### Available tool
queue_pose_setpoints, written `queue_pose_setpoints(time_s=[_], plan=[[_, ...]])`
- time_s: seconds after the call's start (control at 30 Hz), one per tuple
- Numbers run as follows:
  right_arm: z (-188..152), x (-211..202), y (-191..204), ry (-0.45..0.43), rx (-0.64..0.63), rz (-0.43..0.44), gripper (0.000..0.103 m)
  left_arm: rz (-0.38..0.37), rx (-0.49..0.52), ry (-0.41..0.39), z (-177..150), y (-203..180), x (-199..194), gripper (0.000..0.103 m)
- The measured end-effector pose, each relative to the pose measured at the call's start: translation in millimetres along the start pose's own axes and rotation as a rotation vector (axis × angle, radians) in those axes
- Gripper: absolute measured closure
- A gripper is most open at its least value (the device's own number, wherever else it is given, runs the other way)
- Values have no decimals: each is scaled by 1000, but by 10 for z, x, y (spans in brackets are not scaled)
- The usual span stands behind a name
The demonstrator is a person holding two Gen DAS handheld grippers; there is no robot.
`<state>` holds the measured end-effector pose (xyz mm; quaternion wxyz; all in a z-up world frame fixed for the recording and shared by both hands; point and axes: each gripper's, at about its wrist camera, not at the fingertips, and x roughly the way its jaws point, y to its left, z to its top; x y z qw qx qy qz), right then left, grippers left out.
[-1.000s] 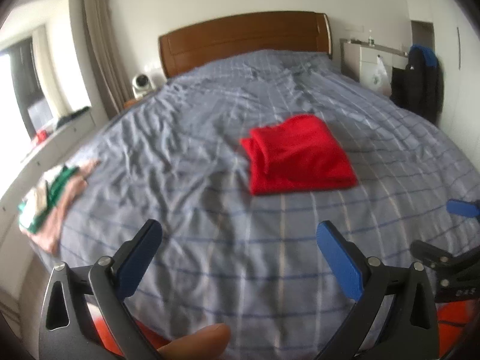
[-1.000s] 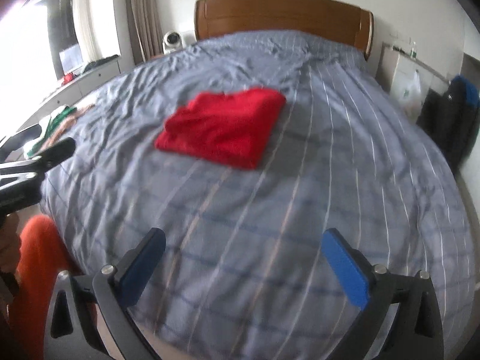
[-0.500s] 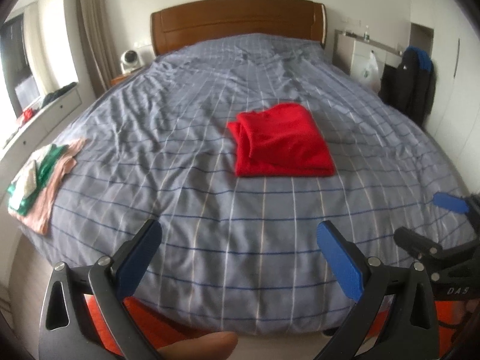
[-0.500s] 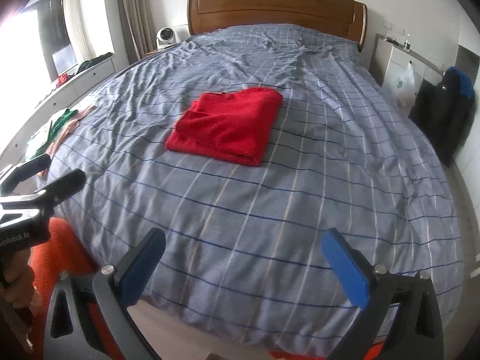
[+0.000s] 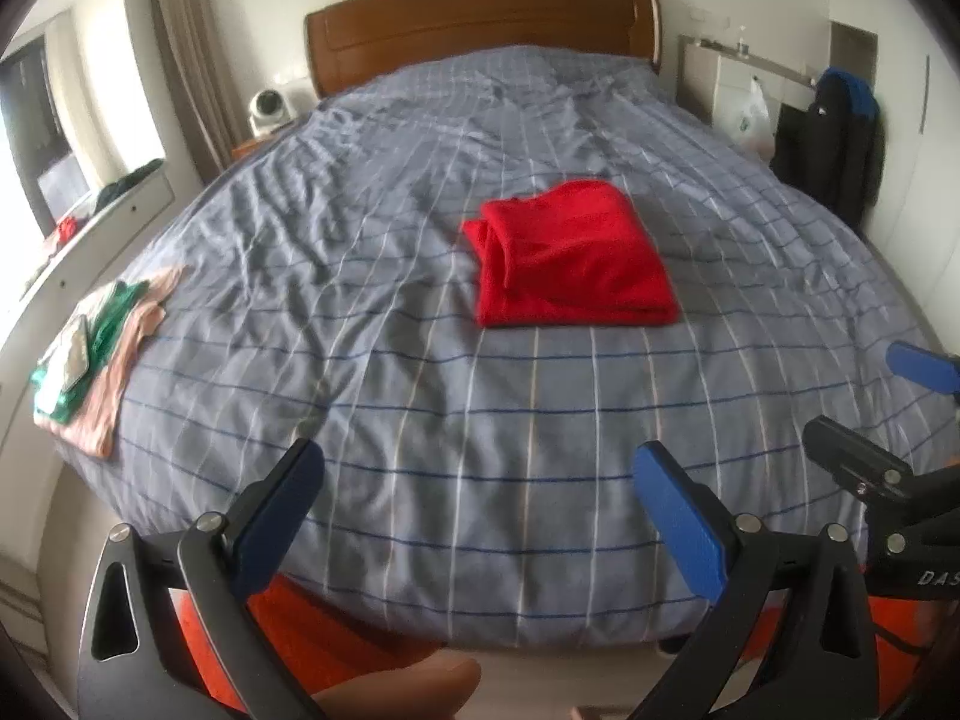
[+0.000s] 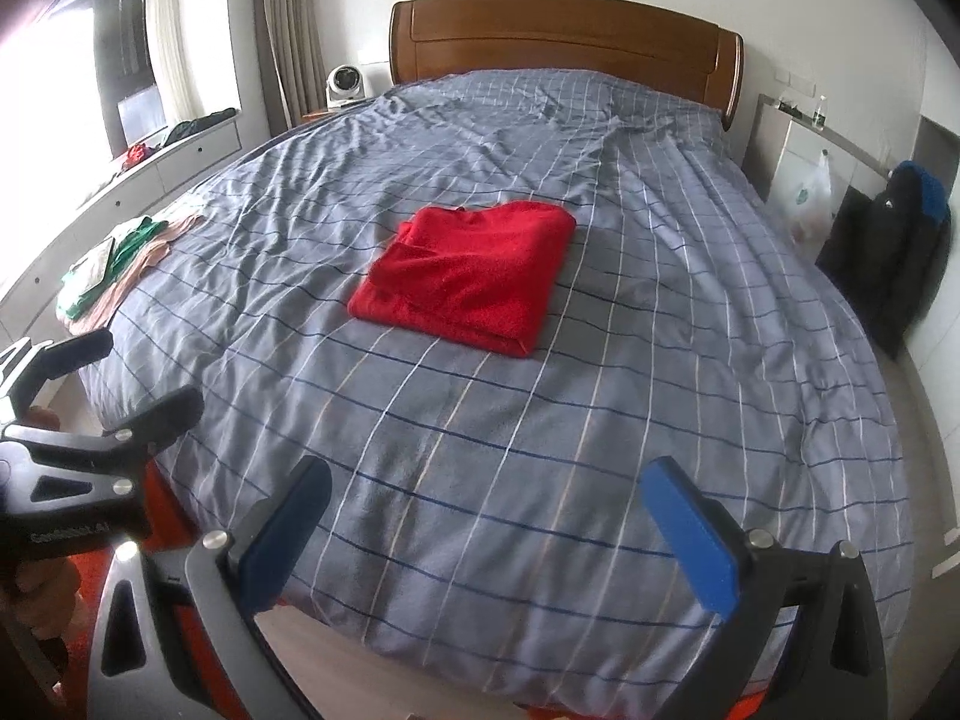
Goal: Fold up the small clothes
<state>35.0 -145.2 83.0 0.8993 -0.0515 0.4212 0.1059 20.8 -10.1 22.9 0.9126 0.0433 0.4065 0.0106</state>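
Observation:
A red garment (image 5: 570,258) (image 6: 468,276) lies folded into a neat rectangle in the middle of the grey checked bed (image 5: 420,408) (image 6: 690,360). My left gripper (image 5: 480,510) hangs open past the foot of the bed, nothing between its blue pads. The right gripper (image 6: 492,534) is open too and empty, also off the bed's foot end. Each gripper shows at the edge of the other's view: the right one (image 5: 888,420) and the left one (image 6: 108,384). Both are well clear of the red garment.
A stack of folded clothes, pink, green and white (image 5: 90,354) (image 6: 114,270), sits on the bed's left edge. A wooden headboard (image 5: 480,24), a white fan (image 5: 270,111), a window ledge (image 6: 150,162), a dark jacket (image 6: 894,252) and an orange rug (image 5: 288,618) surround the bed.
Both grippers have pulled back from the bed, so more of the bed and floor shows. The red garment has not moved. Both grippers stay open.

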Motion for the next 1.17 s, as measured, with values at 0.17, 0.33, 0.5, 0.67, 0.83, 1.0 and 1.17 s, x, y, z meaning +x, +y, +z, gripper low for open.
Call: queue_pose_setpoints(time_s=[0.17, 0.33, 0.5, 0.67, 0.83, 1.0, 1.17], plan=[[11, -16, 15, -2, 1, 8, 1, -6, -6, 9, -12, 5, 4, 0], [34, -101, 75, -13, -13, 27, 1, -13, -6, 6, -8, -4, -11, 0], [59, -133, 131, -23, -32, 16, 1, -14, -8, 0, -13, 2, -31, 0], [35, -96, 159, -5, -33, 10, 1, -15, -18, 2, -8, 38, -42, 0], [17, -66, 160, 3, -38, 0, 1, -8, -14, 8, -9, 40, -41, 0], [-9, -36, 135, 12, -30, 0, 1, 0, -2, -10, -27, 25, -82, 0], [-14, -33, 125, 12, -27, 0, 1, 2, 11, -19, -27, -15, -101, 0]])
